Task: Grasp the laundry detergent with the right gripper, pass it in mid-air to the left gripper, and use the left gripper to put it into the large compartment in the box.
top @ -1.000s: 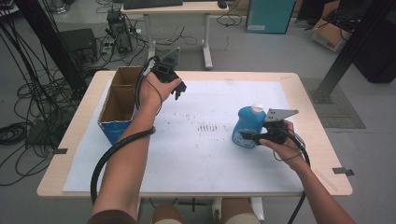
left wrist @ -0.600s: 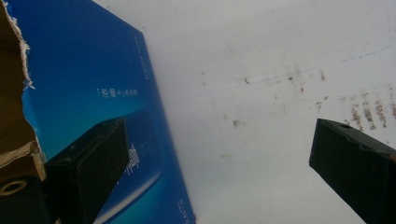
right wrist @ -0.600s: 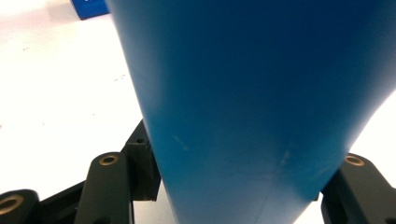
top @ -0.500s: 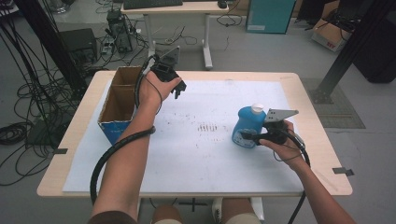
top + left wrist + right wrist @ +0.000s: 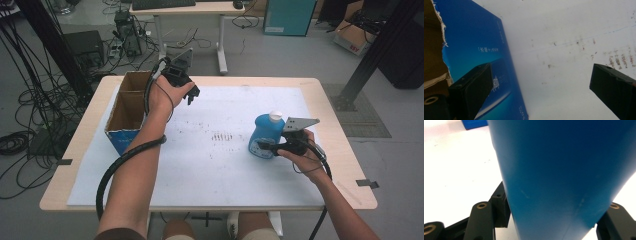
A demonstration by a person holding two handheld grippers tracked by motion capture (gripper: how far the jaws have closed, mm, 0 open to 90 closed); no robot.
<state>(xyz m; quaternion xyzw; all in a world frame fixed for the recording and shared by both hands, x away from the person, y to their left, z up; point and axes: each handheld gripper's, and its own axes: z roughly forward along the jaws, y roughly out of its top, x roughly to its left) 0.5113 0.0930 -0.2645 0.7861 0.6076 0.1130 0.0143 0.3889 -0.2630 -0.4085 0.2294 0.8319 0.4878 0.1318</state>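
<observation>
while the right gripper (image 5: 267,146) clamps the blue bottle (image 5: 265,135) right of centre, white mat (image 5: 220,170) around it lies bare. left gripper (image 5: 192,95), jaws wide and empty, hangs upper left beside the cardboard box (image 5: 127,112).

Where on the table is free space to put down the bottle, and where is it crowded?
The white sheet is bare between the cardboard box and the blue bottle, and along the near edge between the forearms. It is crowded at the left, where the left gripper hovers beside the box.
</observation>
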